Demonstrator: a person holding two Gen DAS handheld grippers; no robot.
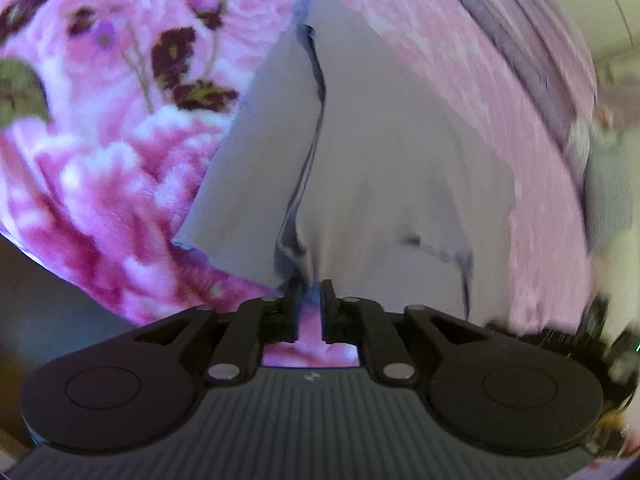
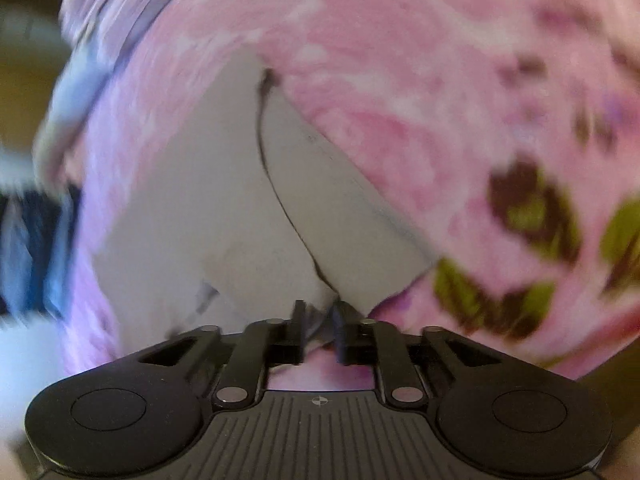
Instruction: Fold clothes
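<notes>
— Well, how is the left gripper (image 1: 311,288) seen to stand?

— Its jaws are parted by a narrow slit only, and pink pile is seen through that slit further back. A bluish fold of the pale grey garment (image 1: 380,168) is caught sight of right at the fingertips; whether it is actually pressed there cannot be told.

— And the right gripper (image 2: 320,312)?

— Its jaws are set visibly wider. A bunched bit of the same garment (image 2: 192,200) is seen between the fingers, but it does not appear to be squeezed (the picture is badly smeared, so the edges are soft).

— Where is the garment placed relative to each tool?

— It is spread flat directly ahead of both sets of fingertips, narrowing to a point at the far end. A dark seam or overlapped edge is seen running from the fingertips away up its middle. From the left gripper most of the cloth is laid ahead and to the right; from the right gripper, ahead and to the left.

— What is it laid on?

— A pink floral fleece blanket (image 1: 100,184), by which it is bordered on every side ahead of the tools; dark and green leaf prints (image 2: 532,208) are seen off to the right of the right gripper.

— Anything else?

— Blurred blue fabric (image 2: 28,240) is made out far to that gripper's left.
</notes>
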